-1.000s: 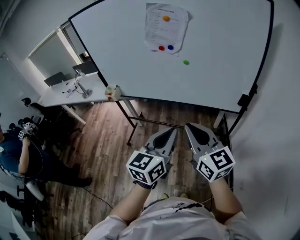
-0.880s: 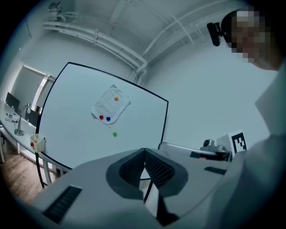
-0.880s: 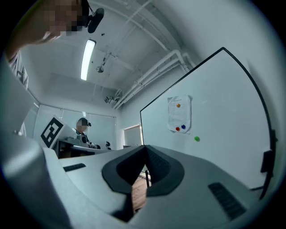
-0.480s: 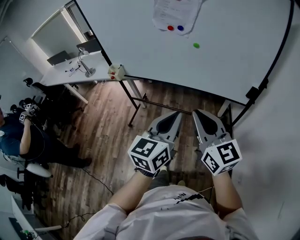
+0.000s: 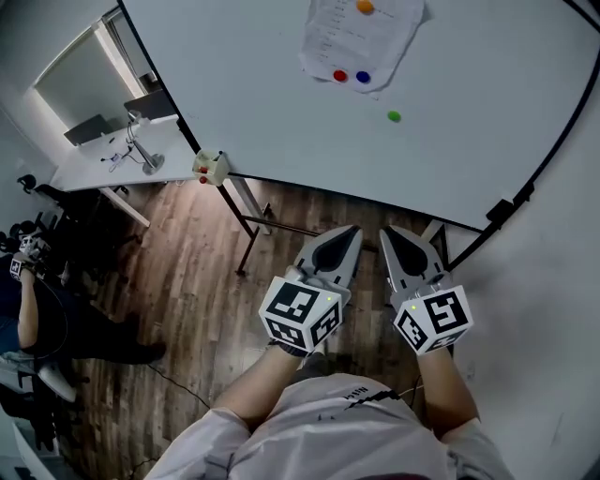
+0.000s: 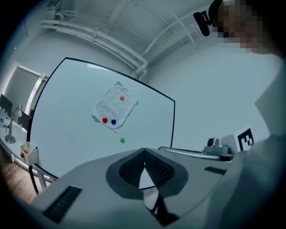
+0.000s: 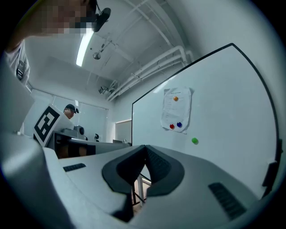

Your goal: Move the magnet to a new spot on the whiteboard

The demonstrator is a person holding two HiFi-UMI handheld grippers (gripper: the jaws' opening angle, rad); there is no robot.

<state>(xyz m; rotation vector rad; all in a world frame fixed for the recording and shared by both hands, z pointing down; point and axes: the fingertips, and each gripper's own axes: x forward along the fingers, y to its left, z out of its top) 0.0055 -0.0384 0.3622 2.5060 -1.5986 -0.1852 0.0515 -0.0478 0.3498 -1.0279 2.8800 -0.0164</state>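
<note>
Both claws have advanced side by side toward the whiteboard (image 5: 244,84) since the earlier frame, and its lower edge now lies closer ahead of their tips. The left claw (image 5: 349,231) (image 6: 144,150) is pressed together with nothing between its jaws. The right claw (image 5: 386,231) (image 7: 145,146) is likewise pressed together and empty.

The green magnet (image 5: 394,116) (image 6: 122,140) (image 7: 195,140) sits on the board ahead of and above the right claw, well apart from both claws. Only the board's black lower edge and bare board surface lie between the tips and the magnet. The magnet is a round disc lying flat against the board. It shows no long axis.

Beyond the magnet hangs a paper sheet (image 5: 356,37), held by a red magnet (image 5: 340,76), a blue magnet (image 5: 363,77) and an orange magnet (image 5: 366,6). Left of the left claw, a small box (image 5: 212,168) sits at the board's corner. Farther left are a white counter (image 5: 94,169) and a seated person (image 5: 28,300). The stand legs (image 5: 246,225) reach a wooden floor (image 5: 187,272).
</note>
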